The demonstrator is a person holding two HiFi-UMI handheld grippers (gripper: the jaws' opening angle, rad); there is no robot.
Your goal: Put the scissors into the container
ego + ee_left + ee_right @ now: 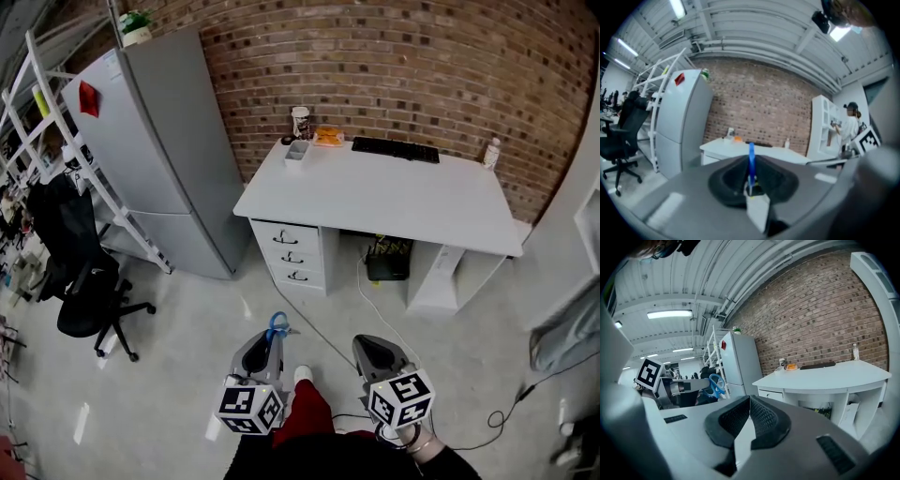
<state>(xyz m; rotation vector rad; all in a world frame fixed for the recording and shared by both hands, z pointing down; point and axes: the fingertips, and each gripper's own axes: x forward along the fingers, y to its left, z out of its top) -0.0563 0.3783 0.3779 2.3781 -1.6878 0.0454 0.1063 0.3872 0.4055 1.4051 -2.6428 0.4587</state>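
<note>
While the left gripper (272, 339) hangs low over the floor (187, 319), its fingers (729, 180) pinched on the blue-handled scissors (277, 324) whose handle loops stick out past the tips, the right gripper (373, 349) sits just beside it with its fingers (761, 420) pressed flat together. Well apart from both, the white counter (394, 202) against the brick wall (422, 56) carries the small grey container (296, 152) at its far left corner, a cup (300, 122) just behind it, an orange item (328, 137), a black keyboard (395, 149) and a bottle (490, 153) at the far right. Left of the counter stands a grey refrigerator (169, 150), with a black office chair (80, 281) further left.
</note>
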